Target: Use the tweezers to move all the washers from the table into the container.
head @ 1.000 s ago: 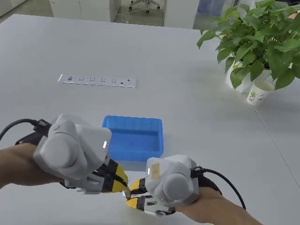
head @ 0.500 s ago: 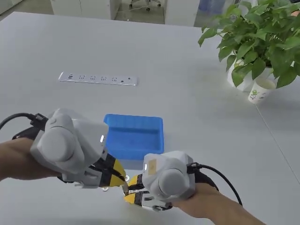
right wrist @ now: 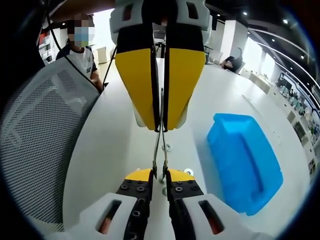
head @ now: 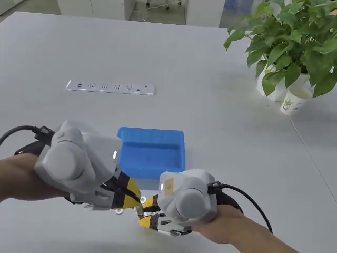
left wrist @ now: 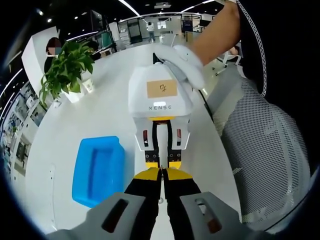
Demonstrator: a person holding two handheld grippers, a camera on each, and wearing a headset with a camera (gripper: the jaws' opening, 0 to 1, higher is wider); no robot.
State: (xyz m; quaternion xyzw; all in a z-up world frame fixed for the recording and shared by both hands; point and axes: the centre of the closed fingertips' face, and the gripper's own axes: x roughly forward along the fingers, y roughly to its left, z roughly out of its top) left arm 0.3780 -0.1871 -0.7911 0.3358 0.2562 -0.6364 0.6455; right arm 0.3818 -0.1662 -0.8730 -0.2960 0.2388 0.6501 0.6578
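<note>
**Left gripper (left wrist: 161, 174) and right gripper (right wrist: 160, 176) both clamped on the tweezers (right wrist: 160, 145)**

Left gripper's jaws are pressed flat onto one end of the tweezers. The right gripper faces it head-on, its jaws drawn in against the other end, so the thin metal arms bridge the two sets of yellow tips low over the worktop (head: 210, 105).

That worktop is wide, pale grey and matt, with a seam running down its right side. The blue container (head: 152, 155) sits just beyond the grippers, near them but apart. A white power strip (head: 110, 88) lies well past it. A potted plant (head: 295, 42) and a printed paper cup (head: 292, 101) stand at the far right.

From the head view the bulky white gripper bodies cover most of the tweezers.

The right gripper view shows them plainly. It also shows several washers (right wrist: 167, 147) lying flat on the worktop under and beside the tweezers, clear of the container. On its other side are a grey mesh chair (right wrist: 45, 150) and a person (right wrist: 80, 55) in a white top.

The left gripper view adds the room: an open office with ceiling strip lights and glass partitions. It has the container on the left and the plant beyond.
</note>
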